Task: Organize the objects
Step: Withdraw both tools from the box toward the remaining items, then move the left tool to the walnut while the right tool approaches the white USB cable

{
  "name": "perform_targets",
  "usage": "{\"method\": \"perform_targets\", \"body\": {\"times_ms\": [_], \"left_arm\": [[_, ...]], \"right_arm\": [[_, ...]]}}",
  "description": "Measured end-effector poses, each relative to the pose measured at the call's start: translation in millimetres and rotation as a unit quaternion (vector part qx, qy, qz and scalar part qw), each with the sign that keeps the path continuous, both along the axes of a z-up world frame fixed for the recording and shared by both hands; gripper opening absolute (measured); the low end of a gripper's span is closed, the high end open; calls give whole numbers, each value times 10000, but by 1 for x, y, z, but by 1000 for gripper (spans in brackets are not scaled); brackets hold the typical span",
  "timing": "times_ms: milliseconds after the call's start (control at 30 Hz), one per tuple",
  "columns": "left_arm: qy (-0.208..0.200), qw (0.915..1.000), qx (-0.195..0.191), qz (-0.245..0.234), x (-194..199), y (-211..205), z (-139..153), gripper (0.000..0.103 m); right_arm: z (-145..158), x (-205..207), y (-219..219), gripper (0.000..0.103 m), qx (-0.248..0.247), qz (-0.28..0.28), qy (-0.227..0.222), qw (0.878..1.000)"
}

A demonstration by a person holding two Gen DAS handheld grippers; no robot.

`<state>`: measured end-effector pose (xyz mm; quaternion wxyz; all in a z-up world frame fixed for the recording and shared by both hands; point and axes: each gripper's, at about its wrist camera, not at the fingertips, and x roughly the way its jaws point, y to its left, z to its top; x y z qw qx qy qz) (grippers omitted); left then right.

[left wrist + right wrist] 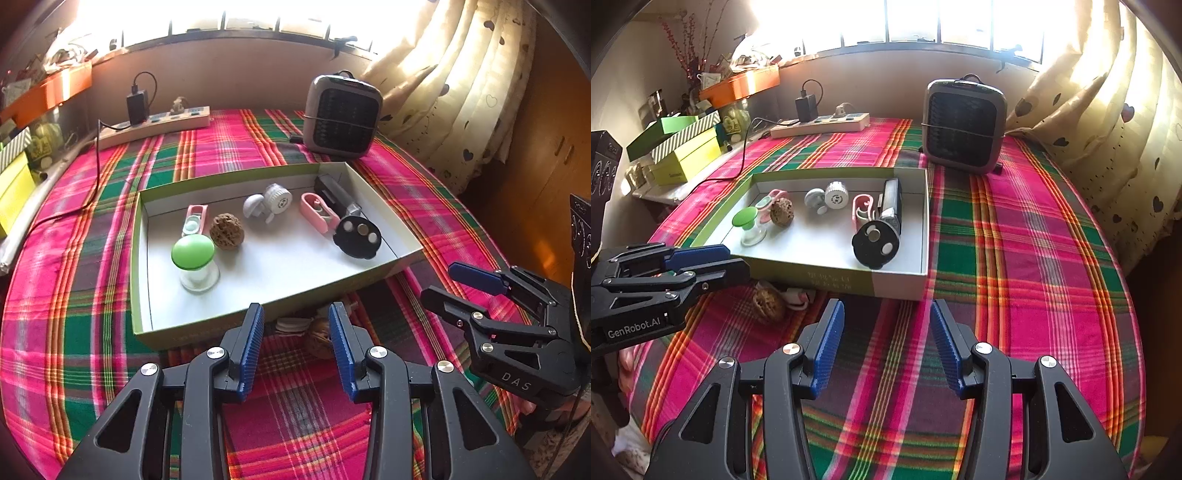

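A shallow box (236,177) with green sides and a white floor lies on the plaid cloth. In it are a green-capped clear jar (194,262), a walnut (226,231), a white round piece (273,201), a pink case (317,212), a dark rectangular device (336,195) and a black disc (356,236). In front of the box, on the cloth, lie a second walnut (319,341) (768,304) and a small white item (293,325). My left gripper (295,347) is open just short of them, holding nothing. My right gripper (886,343) is open over bare cloth to their right.
A small grey heater (964,125) stands behind the box. A power strip (820,125) with a plugged charger and trailing cable lies at the back left. Stacked green and yellow boxes (683,155) sit off the left edge, and a curtain (1108,129) hangs on the right.
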<state>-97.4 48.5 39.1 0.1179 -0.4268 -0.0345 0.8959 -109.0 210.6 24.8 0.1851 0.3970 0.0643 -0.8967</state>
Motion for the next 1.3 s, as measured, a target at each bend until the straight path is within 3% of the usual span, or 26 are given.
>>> {"method": "perform_targets", "body": {"times_ms": [400,1300], "left_arm": [[-250,9991,-110,-309,1,24,-21,35],[-313,9995,9,8,4,5,-28,29]], "right_arm": [[-6,15,10,50,-81,-102,-55,9999],[-13,17,-7,50,-33,28,-205,9998]]}}
